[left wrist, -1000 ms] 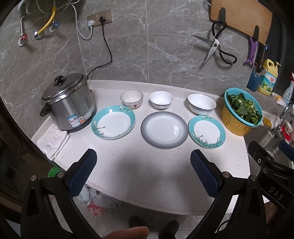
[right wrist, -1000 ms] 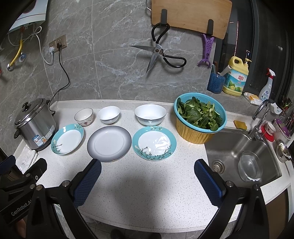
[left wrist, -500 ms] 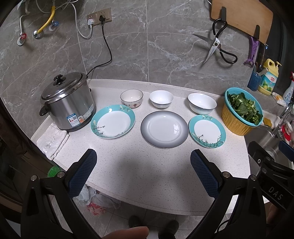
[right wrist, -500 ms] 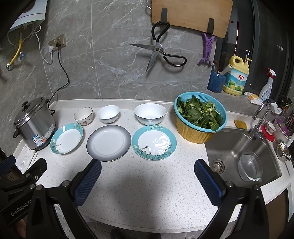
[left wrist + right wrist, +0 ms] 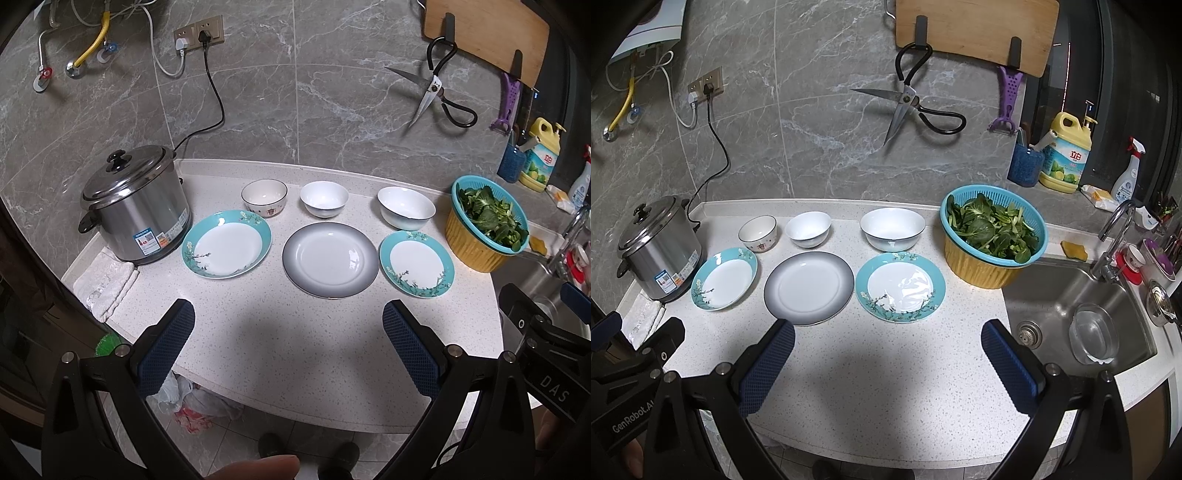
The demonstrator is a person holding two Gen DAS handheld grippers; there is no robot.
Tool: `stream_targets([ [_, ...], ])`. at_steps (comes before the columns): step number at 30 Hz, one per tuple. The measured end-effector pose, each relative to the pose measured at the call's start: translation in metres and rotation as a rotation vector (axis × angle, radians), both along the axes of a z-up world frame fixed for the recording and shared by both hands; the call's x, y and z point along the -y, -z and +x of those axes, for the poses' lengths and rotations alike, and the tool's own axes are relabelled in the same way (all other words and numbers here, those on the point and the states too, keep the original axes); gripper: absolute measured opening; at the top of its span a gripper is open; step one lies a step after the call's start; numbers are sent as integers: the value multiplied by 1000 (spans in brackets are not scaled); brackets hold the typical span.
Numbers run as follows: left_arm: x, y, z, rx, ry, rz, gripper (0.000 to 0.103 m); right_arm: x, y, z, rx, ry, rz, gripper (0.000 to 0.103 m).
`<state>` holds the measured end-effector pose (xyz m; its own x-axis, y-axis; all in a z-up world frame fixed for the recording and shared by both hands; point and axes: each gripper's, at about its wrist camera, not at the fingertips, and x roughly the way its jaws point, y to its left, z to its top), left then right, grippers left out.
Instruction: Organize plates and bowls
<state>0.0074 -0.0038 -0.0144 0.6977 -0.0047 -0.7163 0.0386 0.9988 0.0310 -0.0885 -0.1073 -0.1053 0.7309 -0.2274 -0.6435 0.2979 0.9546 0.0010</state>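
evenly laid on the speckled white stone worktop [image 5: 295,350] are three glossy round plates in mid-frame: a teal-rimmed floral plate [image 5: 226,244] left, a grey-edged plate [image 5: 330,259] in the centre, a smaller teal plate [image 5: 416,263] right. above them sit three ceramic bowls, a patterned bowl [image 5: 264,197], a small white bowl [image 5: 324,198] and a wide white bowl [image 5: 406,212]. both the left tongs [image 5: 288,325] and right tongs [image 5: 886,341] hover at the lower frame edge, spread wide and holding nothing, their blue pads [image 5: 767,365] finely ridged. a brushed-steel rice cooker [image 5: 135,205] stands centre-left. the right tongs' body is cut off at the left view's lower right.
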Motion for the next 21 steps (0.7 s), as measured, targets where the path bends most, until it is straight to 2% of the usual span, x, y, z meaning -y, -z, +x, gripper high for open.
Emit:
stream_targets([
  [15,-2,4,7,-5,1,-3,103,-2,-3,1,-2,1,-1,103],
  [21,-5,6,14,-12,8,-5,103,-4,8,2,-7,6,-2,103],
])
